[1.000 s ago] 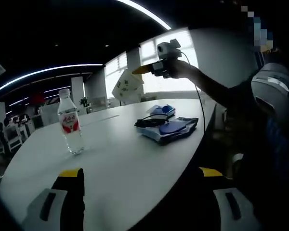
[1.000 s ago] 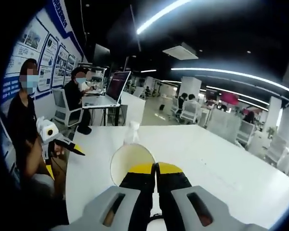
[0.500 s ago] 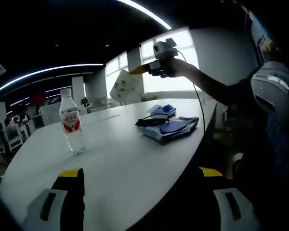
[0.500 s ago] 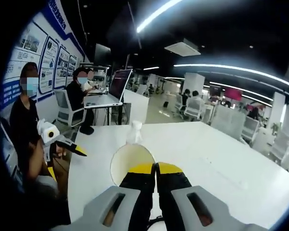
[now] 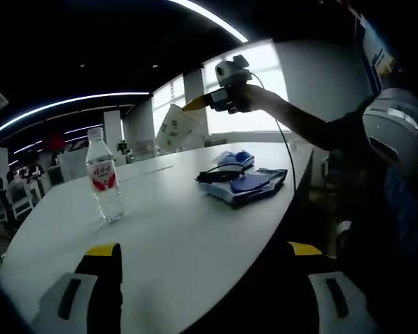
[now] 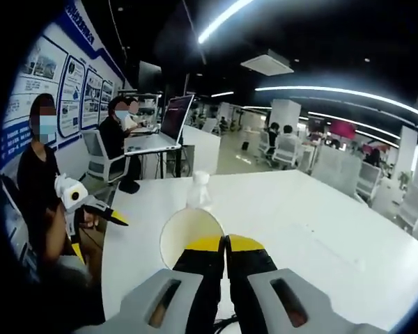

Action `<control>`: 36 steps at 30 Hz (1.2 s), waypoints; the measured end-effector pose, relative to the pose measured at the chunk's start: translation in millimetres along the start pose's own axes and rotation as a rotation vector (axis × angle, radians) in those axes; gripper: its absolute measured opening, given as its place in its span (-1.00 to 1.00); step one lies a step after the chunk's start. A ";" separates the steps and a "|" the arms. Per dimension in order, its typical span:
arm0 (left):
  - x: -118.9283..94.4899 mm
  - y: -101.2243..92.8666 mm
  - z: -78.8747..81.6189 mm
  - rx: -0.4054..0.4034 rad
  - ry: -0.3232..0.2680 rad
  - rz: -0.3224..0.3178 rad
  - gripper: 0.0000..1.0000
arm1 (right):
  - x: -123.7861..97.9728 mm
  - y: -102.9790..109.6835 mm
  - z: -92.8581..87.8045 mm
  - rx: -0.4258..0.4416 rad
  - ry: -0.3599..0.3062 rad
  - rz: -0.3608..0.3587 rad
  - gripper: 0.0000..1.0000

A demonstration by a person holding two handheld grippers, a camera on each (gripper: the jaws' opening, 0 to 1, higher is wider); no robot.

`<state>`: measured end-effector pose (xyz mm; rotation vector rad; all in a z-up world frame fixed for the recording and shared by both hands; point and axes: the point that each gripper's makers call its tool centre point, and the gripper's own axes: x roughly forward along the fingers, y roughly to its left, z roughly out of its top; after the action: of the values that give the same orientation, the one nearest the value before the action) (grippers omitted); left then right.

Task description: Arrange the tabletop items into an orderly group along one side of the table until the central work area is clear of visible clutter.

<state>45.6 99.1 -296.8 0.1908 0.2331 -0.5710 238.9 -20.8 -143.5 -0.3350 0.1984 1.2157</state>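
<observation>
High over the white table (image 5: pixel 174 229), my right gripper (image 5: pixel 195 104) is shut on the rim of a white paper cup (image 5: pixel 172 128). The right gripper view looks into that cup (image 6: pixel 184 233) just ahead of the right gripper (image 6: pixel 225 243), whose yellow-tipped jaws are pressed together. A clear water bottle (image 5: pixel 103 177) with a red label stands upright on the table's left part; it shows again beyond the cup as the bottle (image 6: pixel 198 191). My left gripper (image 5: pixel 205 252) hangs low at the near table edge, open, with nothing between its jaws; it is also visible as the left gripper (image 6: pixel 83 207).
A pile of blue flat items with a black cable (image 5: pixel 240 182) lies near the table's right edge. A person's sleeve (image 5: pixel 390 132) is at the right. Two people sit by a desk with a laptop (image 6: pixel 173 120) beyond the table's end. Office chairs stand further back.
The right gripper has carried the paper cup a little leftward and down over the table. The left gripper, bottle and pile have stayed where they were.
</observation>
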 end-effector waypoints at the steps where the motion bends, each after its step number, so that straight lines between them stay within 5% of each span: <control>1: 0.1 0.0 0.1 -0.001 -0.001 0.000 0.92 | 0.7 0.0 -0.4 0.003 0.002 0.003 -1.00; 36: -1.0 2.2 -0.2 -0.010 -0.007 -0.001 0.92 | 41.3 -9.8 -14.3 0.046 0.100 0.053 -1.00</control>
<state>46.0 101.5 -296.4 0.1788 0.2297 -0.5710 262.5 7.5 -168.9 -0.3530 0.3228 1.2456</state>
